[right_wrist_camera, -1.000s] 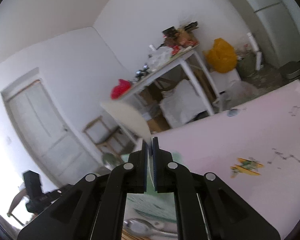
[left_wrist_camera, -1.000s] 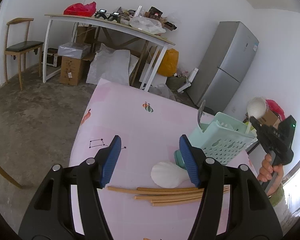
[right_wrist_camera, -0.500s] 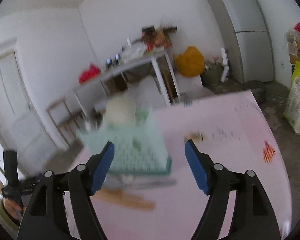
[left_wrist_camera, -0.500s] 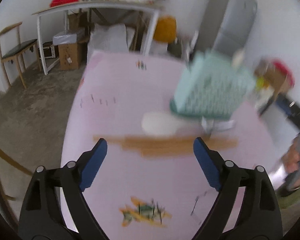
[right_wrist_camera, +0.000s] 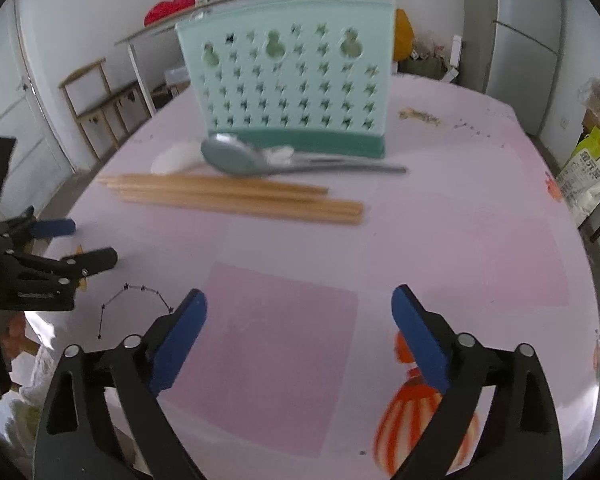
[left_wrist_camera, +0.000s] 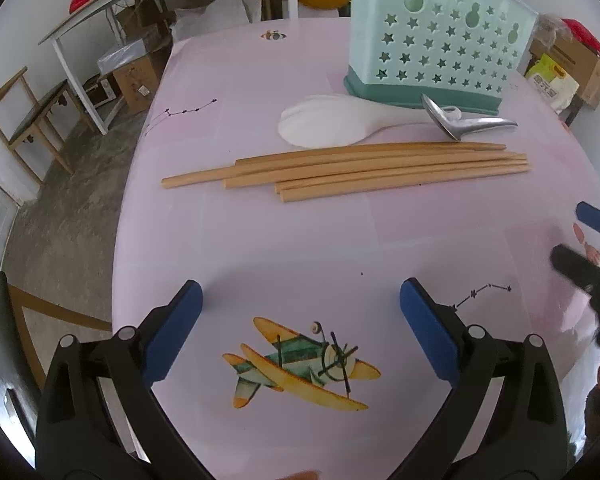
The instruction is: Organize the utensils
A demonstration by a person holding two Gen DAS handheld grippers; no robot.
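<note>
While both grippers hang above the pink table (left_wrist_camera: 236, 92), findings follow.
Surroundings: mint rack (left_wrist_camera: 440, 36) upright at 1 o'clock in the left view; white rice paddle (left_wrist_camera: 324, 120) and metal spoon (left_wrist_camera: 460, 124) lie against its base; wooden chopsticks (left_wrist_camera: 340, 170) bundled just in front.
Obstruction: none between jaws and chopsticks.
Left gripper (left_wrist_camera: 300, 328): jaws opening, wide, nothing between them, touching nothing.
Right gripper (right_wrist_camera: 298, 332): jaws opening, wide, likewise bare.
Edges: table edge runs down the left at 9 o'clock; bare cloth below the chopsticks.
</note>
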